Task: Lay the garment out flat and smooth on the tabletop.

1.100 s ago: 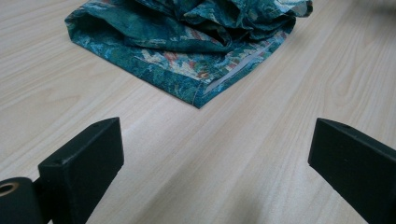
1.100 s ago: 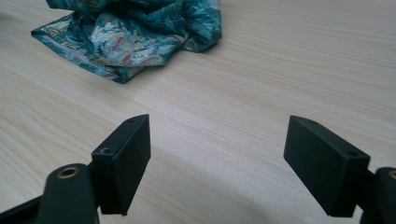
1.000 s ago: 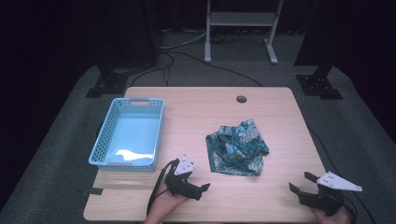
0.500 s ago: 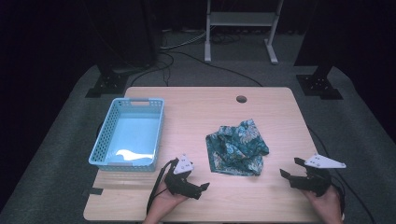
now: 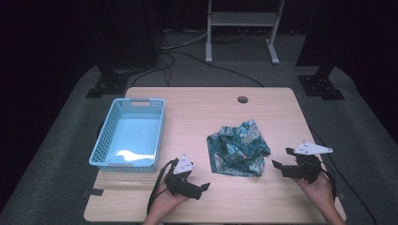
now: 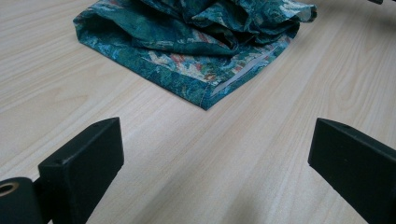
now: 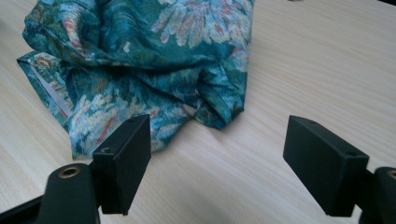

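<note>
Crumpled green cloth (image 5: 238, 149) on table (image 5: 197, 112), between left gripper (image 5: 202, 190) and right gripper (image 5: 280, 159), both wide apart, grasping nothing.

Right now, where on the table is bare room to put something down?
Bare wood lies between the basket and the cloth, along the far edge around the hole, and on the near strip between the two tongs. It is crowded around the cloth.
</note>
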A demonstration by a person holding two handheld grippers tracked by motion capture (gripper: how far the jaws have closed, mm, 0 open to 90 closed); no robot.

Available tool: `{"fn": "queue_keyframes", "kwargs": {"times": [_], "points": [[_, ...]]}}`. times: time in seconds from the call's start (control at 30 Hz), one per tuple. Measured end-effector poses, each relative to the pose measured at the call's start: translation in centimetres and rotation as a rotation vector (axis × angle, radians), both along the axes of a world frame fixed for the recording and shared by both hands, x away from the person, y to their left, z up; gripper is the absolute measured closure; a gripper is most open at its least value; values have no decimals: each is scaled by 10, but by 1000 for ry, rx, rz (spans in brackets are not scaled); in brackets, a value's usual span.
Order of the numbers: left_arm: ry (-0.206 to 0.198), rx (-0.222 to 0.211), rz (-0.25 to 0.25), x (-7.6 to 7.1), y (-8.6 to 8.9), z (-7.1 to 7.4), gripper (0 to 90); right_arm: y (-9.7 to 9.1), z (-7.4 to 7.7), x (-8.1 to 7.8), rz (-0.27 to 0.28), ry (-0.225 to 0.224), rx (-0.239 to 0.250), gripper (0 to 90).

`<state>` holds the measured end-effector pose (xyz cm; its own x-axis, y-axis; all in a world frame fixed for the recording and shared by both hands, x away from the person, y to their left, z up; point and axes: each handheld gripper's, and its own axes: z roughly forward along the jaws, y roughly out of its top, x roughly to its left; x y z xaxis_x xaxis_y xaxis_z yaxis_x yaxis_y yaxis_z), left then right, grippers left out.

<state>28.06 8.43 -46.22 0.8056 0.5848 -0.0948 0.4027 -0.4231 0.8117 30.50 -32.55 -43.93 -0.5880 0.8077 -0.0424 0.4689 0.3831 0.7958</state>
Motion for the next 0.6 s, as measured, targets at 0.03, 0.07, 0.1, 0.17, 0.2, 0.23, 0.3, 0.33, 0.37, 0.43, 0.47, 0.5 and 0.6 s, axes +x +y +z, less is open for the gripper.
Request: {"fn": "queue_keyframes", "kwargs": {"times": [0.03,0.07,0.1,0.17,0.2,0.23,0.3,0.33,0.37,0.43,0.47,0.5,0.6], "points": [[0,-1,-1,0,0,0,26,3,0,2,7,1,-6,229],[-1,-1,-1,0,0,0,26,5,1,4,13,4,-7,229],[-1,-1,-1,0,0,0,26,8,1,6,19,3,-11,229],[-2,-2,-1,0,0,1,25,13,2,9,31,5,-13,229],[-2,-3,-1,0,0,1,25,16,3,11,35,6,-12,229],[-2,-3,-1,0,0,1,26,18,3,13,40,8,-14,229],[-2,-3,-1,0,0,1,26,23,3,16,48,10,-15,229],[-2,-2,-3,0,0,1,26,25,4,18,51,12,-13,229],[-4,-1,-4,-1,0,1,25,27,4,19,56,12,-13,229],[-4,-2,-4,-1,0,2,26,32,4,22,66,16,-15,229],[-5,-1,-4,-1,0,2,26,35,4,24,71,16,-16,230],[-5,-1,-4,-1,0,2,26,35,4,24,71,16,-16,230],[-6,-1,-4,-1,-1,2,26,44,2,30,90,33,-15,235]]}}
